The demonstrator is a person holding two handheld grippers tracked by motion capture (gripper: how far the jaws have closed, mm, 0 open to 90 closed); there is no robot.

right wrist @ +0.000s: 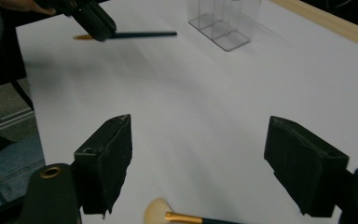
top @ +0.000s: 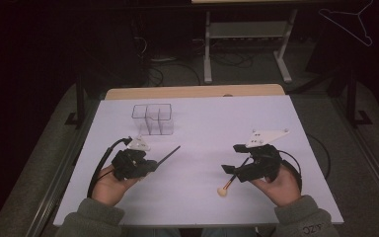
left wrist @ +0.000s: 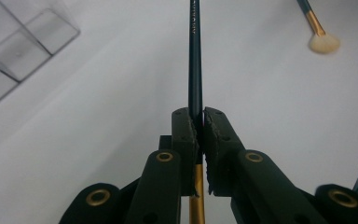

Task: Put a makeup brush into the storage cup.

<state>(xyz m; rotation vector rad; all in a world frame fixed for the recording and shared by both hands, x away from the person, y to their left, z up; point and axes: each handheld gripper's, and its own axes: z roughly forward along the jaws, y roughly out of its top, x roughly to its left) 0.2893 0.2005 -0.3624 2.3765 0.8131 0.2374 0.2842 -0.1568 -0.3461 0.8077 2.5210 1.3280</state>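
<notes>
Over the white desk [top: 197, 197]: left claw [left wrist: 198, 122] was clamped on a slim dark gold-ferruled brush [left wrist: 195, 60].
Light, stiff, slick handle; best gripped near ferrule. Right claw [right wrist: 200, 158] stood apart over a fluffy cream-headed brush [right wrist: 158, 212].

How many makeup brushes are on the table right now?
2: one brush clamped in the left hand-held gripper, one fan-tipped brush lying beneath the open right hand-held gripper.

Clear organizer [top: 153, 119] at table [top: 202, 197] rear-left; fan brush [top: 228, 183] front-right; thin brush [top: 169, 154] between.
</notes>
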